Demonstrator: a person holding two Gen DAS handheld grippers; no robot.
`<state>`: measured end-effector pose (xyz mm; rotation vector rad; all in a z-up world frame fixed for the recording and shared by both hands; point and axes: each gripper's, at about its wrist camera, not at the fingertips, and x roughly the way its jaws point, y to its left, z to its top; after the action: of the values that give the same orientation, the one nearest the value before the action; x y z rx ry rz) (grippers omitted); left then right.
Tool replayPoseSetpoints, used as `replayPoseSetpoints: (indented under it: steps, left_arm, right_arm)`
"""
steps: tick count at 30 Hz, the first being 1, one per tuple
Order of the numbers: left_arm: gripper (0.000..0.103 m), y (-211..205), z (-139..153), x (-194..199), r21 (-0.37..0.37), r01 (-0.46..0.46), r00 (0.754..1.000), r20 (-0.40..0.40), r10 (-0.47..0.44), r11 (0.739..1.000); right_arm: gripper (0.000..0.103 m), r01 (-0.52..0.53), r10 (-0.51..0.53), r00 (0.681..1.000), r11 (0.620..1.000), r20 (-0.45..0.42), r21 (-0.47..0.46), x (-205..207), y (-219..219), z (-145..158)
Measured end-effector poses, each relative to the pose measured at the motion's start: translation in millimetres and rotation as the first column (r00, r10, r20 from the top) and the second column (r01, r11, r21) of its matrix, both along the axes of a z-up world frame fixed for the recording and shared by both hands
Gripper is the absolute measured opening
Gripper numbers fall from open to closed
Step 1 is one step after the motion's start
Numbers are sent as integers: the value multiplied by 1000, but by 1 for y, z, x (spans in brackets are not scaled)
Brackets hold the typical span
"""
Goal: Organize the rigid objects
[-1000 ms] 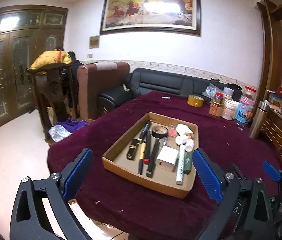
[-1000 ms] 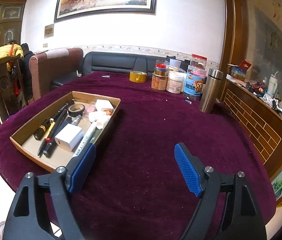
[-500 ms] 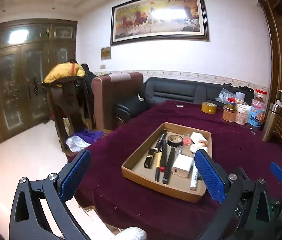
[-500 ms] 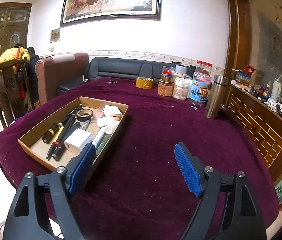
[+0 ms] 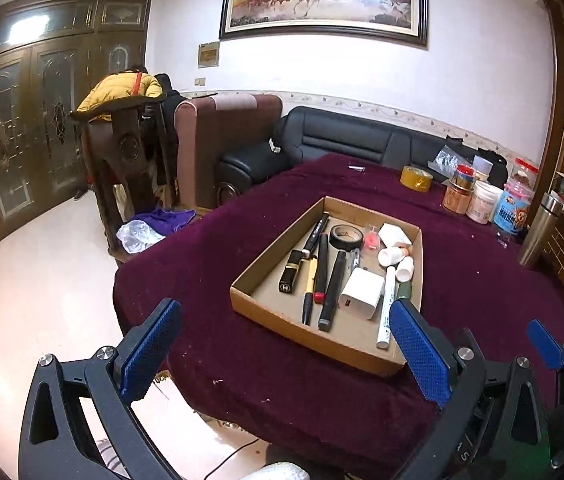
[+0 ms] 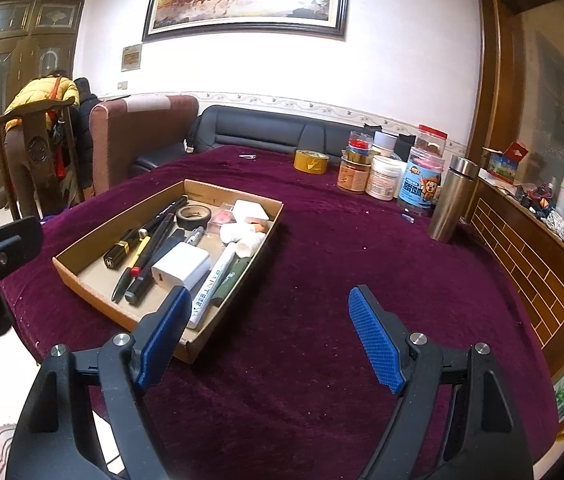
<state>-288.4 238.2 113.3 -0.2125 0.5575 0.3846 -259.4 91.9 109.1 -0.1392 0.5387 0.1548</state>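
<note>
A shallow cardboard tray [image 5: 314, 340] sits on the purple tablecloth. It holds a white charger block [image 5: 362, 292], a black tape roll [image 5: 346, 236], a white paint marker [image 5: 386, 312], a black lipstick tube [image 5: 290, 276], several pens and small white bottles. My left gripper [image 5: 286, 350] hovers open and empty just short of the tray's near wall. My right gripper [image 6: 269, 340] is open and empty over bare cloth, with its left finger beside the tray's [image 6: 113, 312] near right corner. The same charger [image 6: 179, 268] and tape roll [image 6: 193, 216] show in the right wrist view.
A yellow tape roll [image 6: 311, 161], several jars [image 6: 382, 178] and a steel flask [image 6: 452, 198] stand at the table's far right. A wooden sideboard [image 6: 522, 248] runs along the right. A chair with a yellow jacket [image 5: 121, 96] and sofas lie beyond the left edge.
The left view tipped up and drew back a little, then closed in on the tray again. In the right view the tray has slid to the right. Both grippers stayed open.
</note>
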Motion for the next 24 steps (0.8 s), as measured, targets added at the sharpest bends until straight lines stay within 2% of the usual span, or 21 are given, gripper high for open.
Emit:
replayPoseSetpoints:
  steps: [24]
  left_arm:
    - [102,-9,-11,7,5,44,997,-62,-43,999]
  right_arm:
    - [81,-19,19,999,1000,-33,-4,2,6,-6]
